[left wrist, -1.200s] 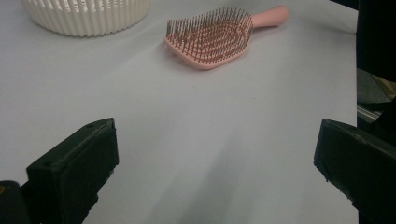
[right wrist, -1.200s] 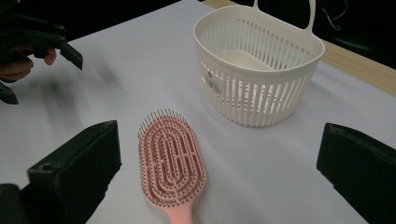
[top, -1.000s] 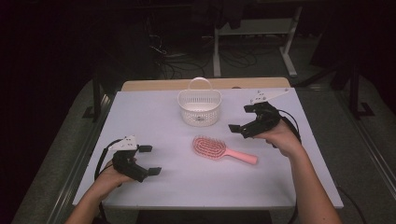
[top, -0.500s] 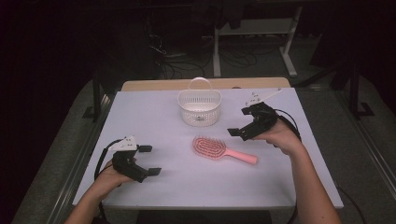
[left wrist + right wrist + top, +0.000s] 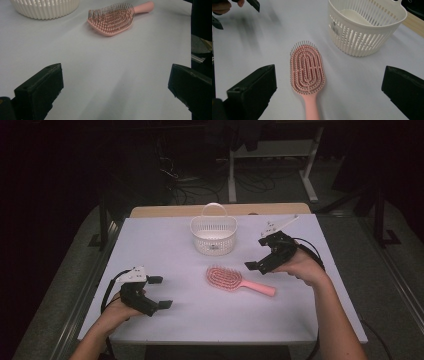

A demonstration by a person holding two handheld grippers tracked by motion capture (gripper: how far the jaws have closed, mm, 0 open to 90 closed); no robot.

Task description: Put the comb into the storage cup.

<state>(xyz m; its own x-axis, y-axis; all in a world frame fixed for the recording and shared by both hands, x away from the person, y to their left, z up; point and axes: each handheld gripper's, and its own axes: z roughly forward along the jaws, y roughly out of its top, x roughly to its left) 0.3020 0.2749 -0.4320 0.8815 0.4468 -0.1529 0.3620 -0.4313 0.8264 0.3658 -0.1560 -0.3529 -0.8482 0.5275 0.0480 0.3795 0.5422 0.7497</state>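
Both grippers held over the white counter (image 5: 165, 245), a pink hairbrush (image 5: 239, 281) lying between them.

The right gripper (image 5: 261, 255) sits high on the far right, the hand behind it bent at the wrist, fingers spread wide and empty, angled down toward the brush; in the right gripper view the brush (image 5: 307, 71) lies bristles up between the two fingers, handle pointing back at the camera. The left gripper (image 5: 160, 292) rests low at the near left corner, forearm coming up from the counter's edge, fingers also wide and holding nothing. A white slatted basket (image 5: 214, 234) stands just beyond the brush, apart from it. A small dark label on the basket wall (image 5: 335, 27) is too small to read.
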